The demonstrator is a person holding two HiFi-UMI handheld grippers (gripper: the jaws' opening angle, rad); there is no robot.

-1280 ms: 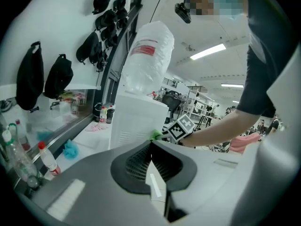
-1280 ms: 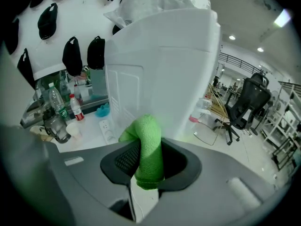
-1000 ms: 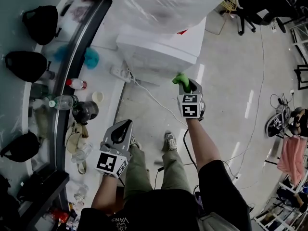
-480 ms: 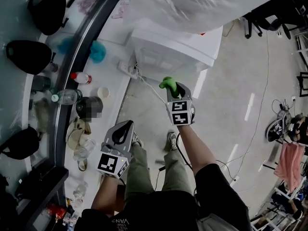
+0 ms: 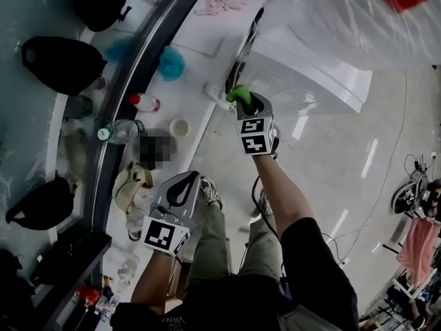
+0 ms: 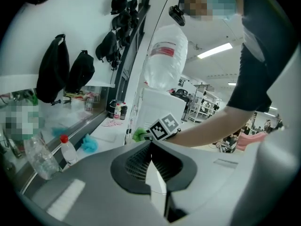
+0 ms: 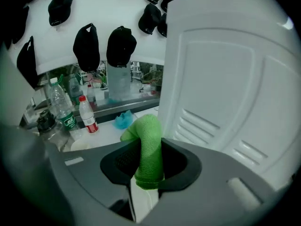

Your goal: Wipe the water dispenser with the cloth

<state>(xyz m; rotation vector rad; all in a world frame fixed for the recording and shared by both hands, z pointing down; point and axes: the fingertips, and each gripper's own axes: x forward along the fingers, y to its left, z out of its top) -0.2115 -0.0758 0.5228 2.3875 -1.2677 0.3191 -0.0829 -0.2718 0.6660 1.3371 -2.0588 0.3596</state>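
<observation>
Now my right gripper (image 5: 249, 106) squeezes the green cloth (image 7: 148, 145) near the water dispenser (image 7: 225, 79). My left gripper (image 6: 151, 161) is closed on nothing. Next, I think, press and rub.

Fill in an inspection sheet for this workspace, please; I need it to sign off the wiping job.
Surface: white ledge along the wall, crowded.
Job's things: green cloth near the water dispenser side panel; contact cannot be told.
Clutter: red-capped bottle, clear bottle, small cup, blue cloth and pink cloth on the ledge.
Grippers: right gripper shut on the green cloth; left gripper fingers together, empty.
Cables: power strip beside the dispenser; dark cable below the right gripper.
Surroundings: black bags on the wall; pink fabric far right.
</observation>
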